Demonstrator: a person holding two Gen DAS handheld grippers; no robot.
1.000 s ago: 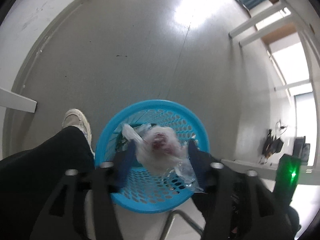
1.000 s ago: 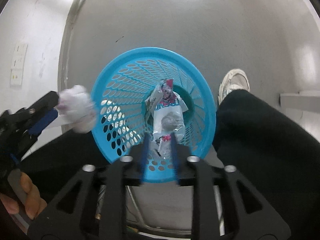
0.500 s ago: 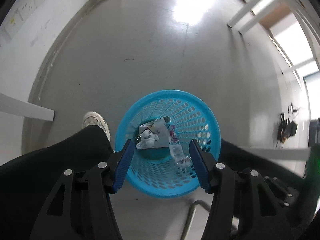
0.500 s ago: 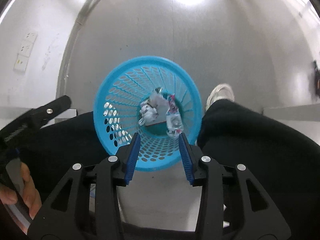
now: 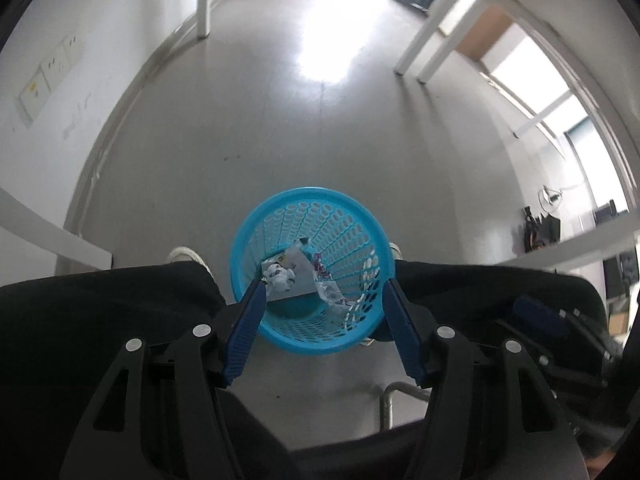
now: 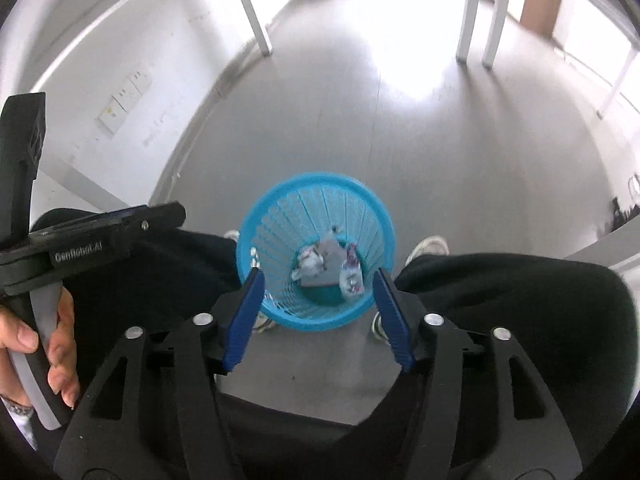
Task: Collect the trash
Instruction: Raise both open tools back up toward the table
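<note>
A blue perforated waste basket (image 5: 256,248) stands on the grey floor between the person's legs; it also shows in the right wrist view (image 6: 376,216). Inside it lie a crumpled white wad (image 5: 280,278), a flat wrapper (image 5: 298,258) and a clear crinkled bag (image 5: 332,292); the same pile shows in the right wrist view (image 6: 328,258). My left gripper (image 5: 322,290) is open and empty, well above the basket. My right gripper (image 6: 316,278) is open and empty, also high above it. The left gripper's body (image 6: 92,240) shows at the left of the right wrist view.
The person's black-trousered legs (image 5: 100,304) and white shoes (image 6: 430,246) flank the basket. White table legs (image 6: 476,12) stand farther off. A wall with sockets (image 5: 48,76) runs along the left. A metal chair frame (image 5: 390,398) is below the basket.
Both grippers opened and dropped their trash, a white wad and a clear wrapper, into the basket. Both have since risen, so the basket looks smaller.
</note>
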